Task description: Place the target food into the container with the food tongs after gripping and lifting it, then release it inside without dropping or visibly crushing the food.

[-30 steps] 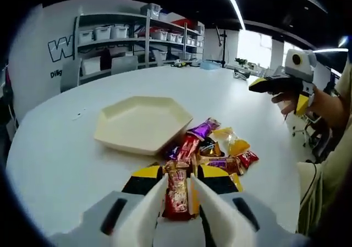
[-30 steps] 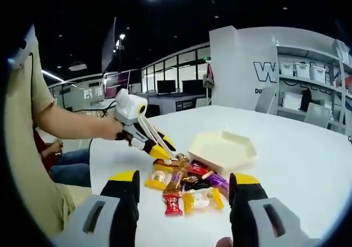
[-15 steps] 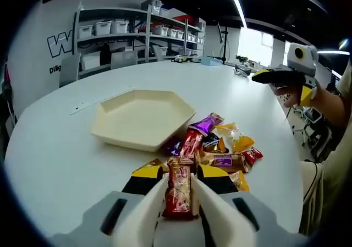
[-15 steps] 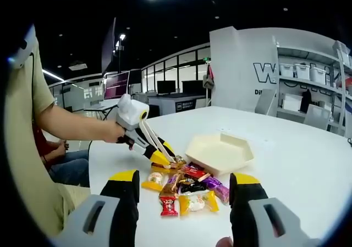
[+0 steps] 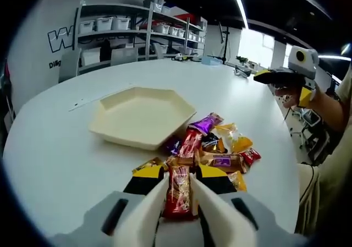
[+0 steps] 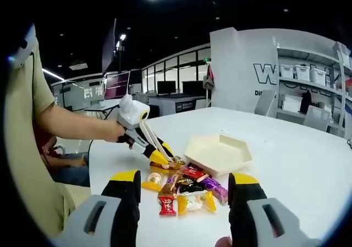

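My left gripper (image 5: 180, 174) is shut on white food tongs (image 5: 157, 206), and the tong tips pinch a red wrapped snack (image 5: 177, 191) held upright just in front of a pile of wrapped sweets (image 5: 220, 148). A cream hexagonal tray (image 5: 140, 115) lies beyond the pile, with nothing in it. In the right gripper view the left gripper (image 6: 147, 147) and its tongs (image 6: 149, 137) hold the snack (image 6: 175, 162) at the pile's (image 6: 190, 189) near-left edge, beside the tray (image 6: 217, 151). My right gripper (image 6: 183, 179) stands open, nothing between its jaws; it hangs off to the right (image 5: 275, 77).
The round white table (image 5: 49, 159) has bare room left of and behind the tray. Shelves with bins (image 5: 137, 29) and chairs (image 5: 80, 65) stand behind it. A person's arm (image 6: 71, 127) reaches in from the left, and the table edge (image 6: 102, 164) runs close by.
The left gripper view has crept slightly toward the tray, with the red snack still pinched in the tongs. The right gripper has barely moved.
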